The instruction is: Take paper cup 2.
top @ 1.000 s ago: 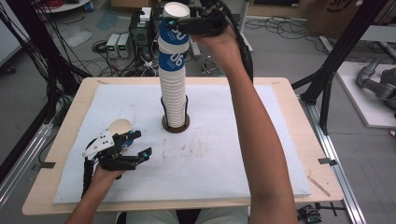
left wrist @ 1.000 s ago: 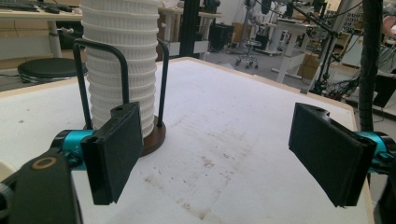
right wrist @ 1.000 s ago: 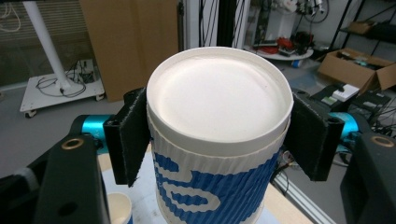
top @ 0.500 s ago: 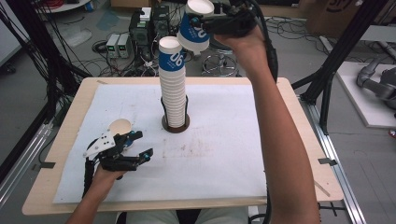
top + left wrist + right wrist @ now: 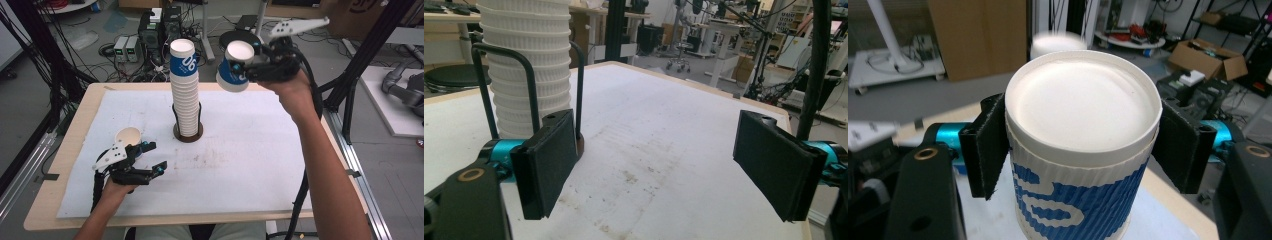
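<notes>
Right hand-held gripper [image 5: 245,70]: jaws clamped on one cup [image 5: 234,66], since lifted off the stack [image 5: 185,90] and carried right, clear of it; unstacking evidently underway. Left hand-held gripper [image 5: 150,157]: jaws wide, empty, over the bench [image 5: 250,150].

White-covered table [image 5: 280,165], lone cup [image 5: 128,137] (possibly upside down), cardboard boxes [image 5: 1209,60] behind.

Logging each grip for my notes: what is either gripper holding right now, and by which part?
The right gripper holds a blue-and-white paper cup, upside down, clamped across its side wall near the base. The left gripper stands open, holding nothing.
</notes>
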Demonstrator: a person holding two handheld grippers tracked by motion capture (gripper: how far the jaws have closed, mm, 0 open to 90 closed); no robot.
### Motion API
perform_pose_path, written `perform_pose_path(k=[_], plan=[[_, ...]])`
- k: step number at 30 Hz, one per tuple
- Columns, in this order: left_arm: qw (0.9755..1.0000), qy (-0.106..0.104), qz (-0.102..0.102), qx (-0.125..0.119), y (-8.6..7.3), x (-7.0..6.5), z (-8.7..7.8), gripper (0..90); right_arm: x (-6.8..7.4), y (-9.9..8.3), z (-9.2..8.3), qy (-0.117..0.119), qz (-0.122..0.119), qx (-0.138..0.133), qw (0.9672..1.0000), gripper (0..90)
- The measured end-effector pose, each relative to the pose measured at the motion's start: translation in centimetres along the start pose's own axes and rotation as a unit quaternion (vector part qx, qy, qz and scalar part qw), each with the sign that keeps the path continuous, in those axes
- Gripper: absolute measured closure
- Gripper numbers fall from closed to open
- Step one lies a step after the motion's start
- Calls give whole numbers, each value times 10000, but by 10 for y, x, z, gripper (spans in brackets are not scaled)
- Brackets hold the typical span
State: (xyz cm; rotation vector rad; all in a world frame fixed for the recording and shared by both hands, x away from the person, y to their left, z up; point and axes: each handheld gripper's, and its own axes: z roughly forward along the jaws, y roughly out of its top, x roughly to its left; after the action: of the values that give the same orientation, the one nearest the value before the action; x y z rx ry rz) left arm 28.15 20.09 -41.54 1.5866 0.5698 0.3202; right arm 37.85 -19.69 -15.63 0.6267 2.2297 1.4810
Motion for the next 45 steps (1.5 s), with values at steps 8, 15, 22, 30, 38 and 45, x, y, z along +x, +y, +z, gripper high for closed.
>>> perform_pose_path(k=[8, 15, 22, 30, 38, 45], plan=[[10000, -45, -27, 36, -1, -2, 2, 173, -1, -59, -9, 179, 242, 84, 9995, 297], [9999, -159, 17, 65, -1, -5, 6, 168, 4, -115, -4, 253, 377, 177, 9988, 298], [9994, -324, 85, 38, 2, -9, 13, 168, 14, -153, 3, 321, 370, 231, 9985, 298], [9987, -496, 141, 42, 4, -15, 21, 168, 25, -178, 9, 450, 342, 237, 9981, 298], [9981, -588, 198, 33, 4, -16, 27, 168, 38, -195, 16, 506, 261, 240, 9981, 298], [9982, -570, 182, 26, 4, -16, 26, 168, 39, -200, 16, 594, 305, 242, 9975, 298]])
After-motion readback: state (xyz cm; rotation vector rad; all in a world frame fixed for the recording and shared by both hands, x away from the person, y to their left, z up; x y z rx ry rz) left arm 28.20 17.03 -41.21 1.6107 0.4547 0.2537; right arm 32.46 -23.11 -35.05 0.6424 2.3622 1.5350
